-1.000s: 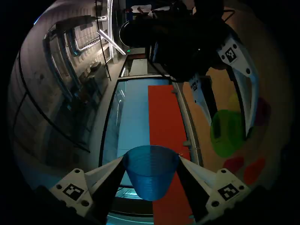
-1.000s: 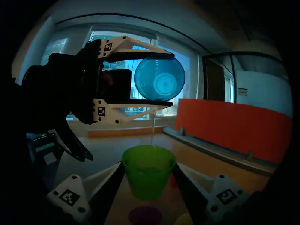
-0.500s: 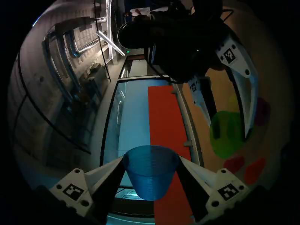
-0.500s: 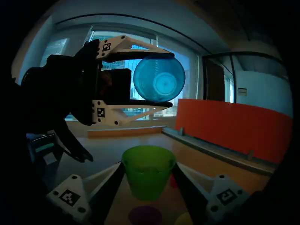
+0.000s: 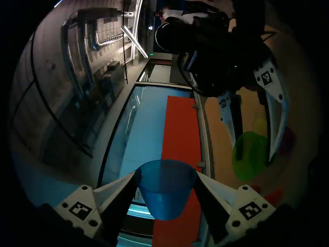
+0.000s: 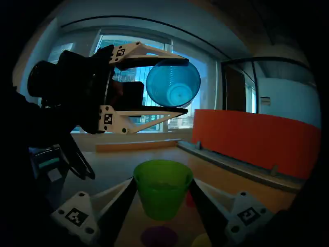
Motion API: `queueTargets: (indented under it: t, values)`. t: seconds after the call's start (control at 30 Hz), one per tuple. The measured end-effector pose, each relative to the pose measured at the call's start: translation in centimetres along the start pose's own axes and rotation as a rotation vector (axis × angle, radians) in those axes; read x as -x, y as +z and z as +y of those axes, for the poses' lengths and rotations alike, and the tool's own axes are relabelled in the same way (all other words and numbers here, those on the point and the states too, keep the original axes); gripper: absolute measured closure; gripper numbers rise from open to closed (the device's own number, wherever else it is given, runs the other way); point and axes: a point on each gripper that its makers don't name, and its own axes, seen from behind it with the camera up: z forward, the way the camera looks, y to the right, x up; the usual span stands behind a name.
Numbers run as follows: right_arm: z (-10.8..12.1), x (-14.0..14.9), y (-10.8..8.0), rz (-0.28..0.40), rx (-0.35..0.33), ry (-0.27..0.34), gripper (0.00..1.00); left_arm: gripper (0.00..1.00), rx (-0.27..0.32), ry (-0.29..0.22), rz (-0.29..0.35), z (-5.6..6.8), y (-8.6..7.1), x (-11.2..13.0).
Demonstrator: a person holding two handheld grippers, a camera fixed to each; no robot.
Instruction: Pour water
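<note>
Hovering left tongs [image 5: 165,178], blue cup [image 6: 172,88] sideways

your tabletop [image 6: 222,181] is a tan wooden surface that runs off toward the window. flat on it lie round patches of colour: a purple spot [image 6: 158,236] nearest you, a yellow spot [image 6: 201,240] near it, and a red spot [image 6: 189,199] farther in. the green cup [image 6: 163,187] stands over the wood among them. you can't tell whether its base touches.
</note>
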Motion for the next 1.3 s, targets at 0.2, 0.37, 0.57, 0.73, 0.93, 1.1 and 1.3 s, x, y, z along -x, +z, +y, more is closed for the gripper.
queueTargets:
  t: [0.2, 0.37, 0.57, 0.73, 0.93, 1.1, 1.3]
  values:
    - [0.1, -0.1, -0.2, 0.003, 0.003, 0.0, 0.1, 0.12, 0.006, -0.136, -0.006, 0.0, 0.2, 0.5]
    - [0.1, -0.2, -0.2, 0.008, 0.005, 0.0, 0.1, 0.12, 0.017, -0.268, 0.003, -0.1, 0.2, 0.8]
    - [0.0, -0.3, -0.4, 0.013, 0.005, -0.001, 0.1, 0.12, 0.015, -0.416, 0.011, -0.6, 0.2, 1.3]
    - [0.1, -0.6, -0.5, 0.019, 0.009, 0.0, 0.1, 0.12, 0.019, -0.535, 0.008, -0.7, 0.1, 1.5]
    - [0.3, -0.9, -0.6, 0.028, 0.014, -0.001, 0.1, 0.12, 0.03, -0.638, 0.019, -0.6, -0.1, 1.4]
    - [0.3, -1.0, -0.8, 0.037, 0.015, 0.0, 0.1, 0.12, 0.038, -0.712, 0.016, -0.5, 0.1, 1.7]
    - [0.5, -1.2, -1.1, 0.039, 0.022, -0.002, 0.1, 0.12, 0.04, -0.792, -0.011, -0.2, 0.4, 2.8]
